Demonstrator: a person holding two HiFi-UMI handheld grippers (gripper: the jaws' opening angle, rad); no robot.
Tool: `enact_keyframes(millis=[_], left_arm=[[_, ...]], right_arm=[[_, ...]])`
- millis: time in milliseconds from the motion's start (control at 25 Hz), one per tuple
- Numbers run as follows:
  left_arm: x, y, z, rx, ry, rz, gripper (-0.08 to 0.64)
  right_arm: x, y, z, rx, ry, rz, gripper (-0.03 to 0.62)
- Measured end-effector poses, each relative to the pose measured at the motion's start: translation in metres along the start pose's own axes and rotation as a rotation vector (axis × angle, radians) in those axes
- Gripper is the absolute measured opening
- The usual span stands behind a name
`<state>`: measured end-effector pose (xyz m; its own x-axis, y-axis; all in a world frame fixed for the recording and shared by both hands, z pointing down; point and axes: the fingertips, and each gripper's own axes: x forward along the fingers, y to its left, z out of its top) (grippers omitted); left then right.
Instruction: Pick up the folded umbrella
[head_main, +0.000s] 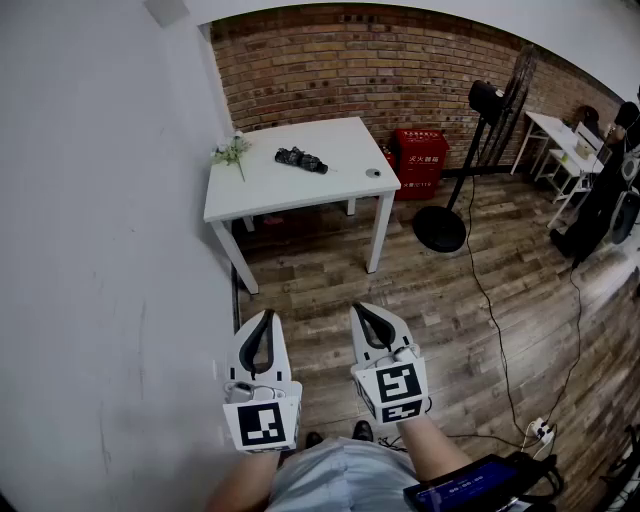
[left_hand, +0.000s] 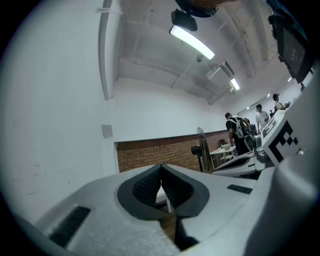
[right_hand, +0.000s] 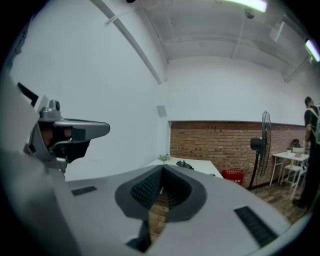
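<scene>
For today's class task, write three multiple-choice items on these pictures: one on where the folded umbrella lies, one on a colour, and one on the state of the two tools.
1. Where does the folded umbrella lie?
A) on the floor
B) on the white table
C) on a shelf

2. What colour is the box beside the table?
A) red
B) blue
C) green

3. How do the left tool and right tool stand?
A) both open
B) both shut and empty
C) one shut on the umbrella

Key:
1 B: the umbrella rests on the tabletop.
2 A: the box shows plainly red.
3 B: each tool's own view shows its pads meeting with nothing between them.
</scene>
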<state>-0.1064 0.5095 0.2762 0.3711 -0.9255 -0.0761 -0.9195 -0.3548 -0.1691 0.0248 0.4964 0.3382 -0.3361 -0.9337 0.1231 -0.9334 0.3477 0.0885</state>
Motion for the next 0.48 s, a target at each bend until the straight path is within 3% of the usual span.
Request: enact_keyframes(millis=[480], left_arm=[[0.0032,-0.0019,-0.0004,0.008,0.008,-0.005,0.008]], right_arm=[[0.0016,-0.0009,0.0039,0.031,-0.026,0.016,0.006]])
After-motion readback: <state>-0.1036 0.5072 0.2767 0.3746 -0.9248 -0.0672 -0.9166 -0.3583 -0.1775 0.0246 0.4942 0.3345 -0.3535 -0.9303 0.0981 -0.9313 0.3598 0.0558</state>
